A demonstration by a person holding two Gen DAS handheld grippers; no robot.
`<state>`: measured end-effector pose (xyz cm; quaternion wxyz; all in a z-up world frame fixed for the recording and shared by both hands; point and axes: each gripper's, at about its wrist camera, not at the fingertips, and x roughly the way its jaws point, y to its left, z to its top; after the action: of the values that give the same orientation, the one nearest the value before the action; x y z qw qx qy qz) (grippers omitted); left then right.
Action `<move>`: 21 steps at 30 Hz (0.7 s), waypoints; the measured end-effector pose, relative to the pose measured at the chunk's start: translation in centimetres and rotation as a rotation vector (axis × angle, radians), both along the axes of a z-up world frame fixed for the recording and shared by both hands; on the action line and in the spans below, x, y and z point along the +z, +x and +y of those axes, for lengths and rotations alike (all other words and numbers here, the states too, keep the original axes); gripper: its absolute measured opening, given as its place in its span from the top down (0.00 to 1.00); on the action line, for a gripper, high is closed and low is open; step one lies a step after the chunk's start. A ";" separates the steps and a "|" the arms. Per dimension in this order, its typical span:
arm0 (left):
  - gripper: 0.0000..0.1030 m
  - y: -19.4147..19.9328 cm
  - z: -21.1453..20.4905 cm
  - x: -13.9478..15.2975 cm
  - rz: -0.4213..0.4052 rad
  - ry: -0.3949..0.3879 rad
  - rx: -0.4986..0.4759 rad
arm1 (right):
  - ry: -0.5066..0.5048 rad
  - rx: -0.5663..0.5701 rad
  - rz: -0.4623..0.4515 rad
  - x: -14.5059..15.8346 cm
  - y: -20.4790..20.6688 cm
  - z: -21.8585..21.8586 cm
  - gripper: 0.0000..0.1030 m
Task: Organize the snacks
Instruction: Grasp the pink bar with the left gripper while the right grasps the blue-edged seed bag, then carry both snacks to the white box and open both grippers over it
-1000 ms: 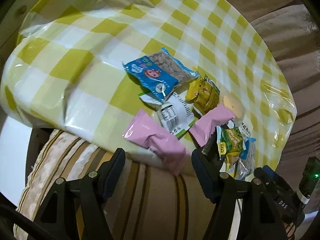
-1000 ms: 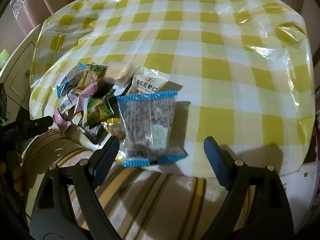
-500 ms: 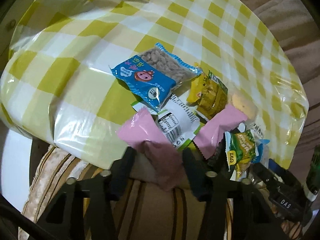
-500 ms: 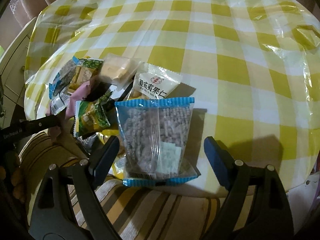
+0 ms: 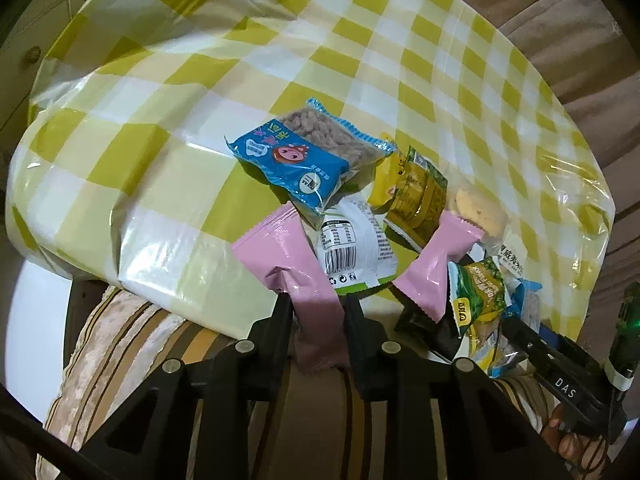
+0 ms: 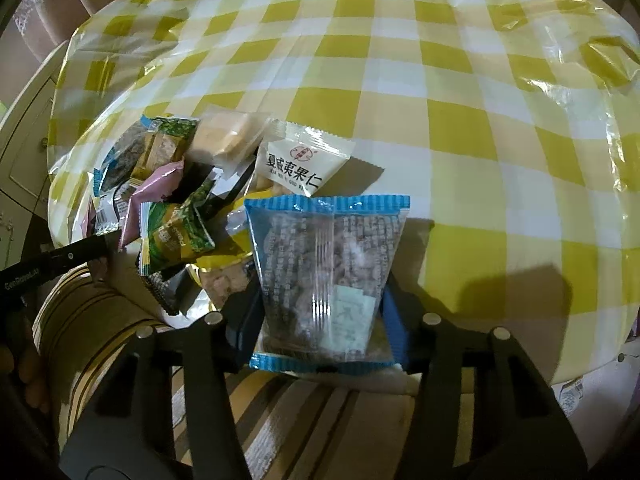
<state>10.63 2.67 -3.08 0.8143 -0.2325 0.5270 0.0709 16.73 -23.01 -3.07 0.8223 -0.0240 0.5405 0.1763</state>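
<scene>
A home: checked tablecloth [image 6: 400,80], striped cushion [image 5: 132,344], curtains [image 5: 580,40].

Both grippers are matte black plastic: the left gripper [image 5: 316,312] has silver screw heads at its linkage joints, and the right gripper [image 6: 320,312] wears blue pads (white "DAS" lettering marks its side).

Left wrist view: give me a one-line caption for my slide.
Left gripper, jaws just closed on a pink packet at the edge of the checked table, snack pile beside it.
</scene>
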 end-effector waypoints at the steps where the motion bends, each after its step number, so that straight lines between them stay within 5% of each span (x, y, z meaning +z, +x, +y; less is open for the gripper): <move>1: 0.75 -0.3 0.2 0.2 -0.005 0.001 0.002 | 0.002 0.001 -0.004 0.1 -0.1 0.0 0.48; 21: 0.81 -2.8 -0.2 3.7 -0.081 0.041 0.018 | 0.070 -0.063 -0.122 3.2 -2.4 -2.5 0.50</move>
<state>7.82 2.48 0.62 0.8389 -0.2231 0.4900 0.0793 14.29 -25.50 0.16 0.8593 0.0110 0.4831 0.1675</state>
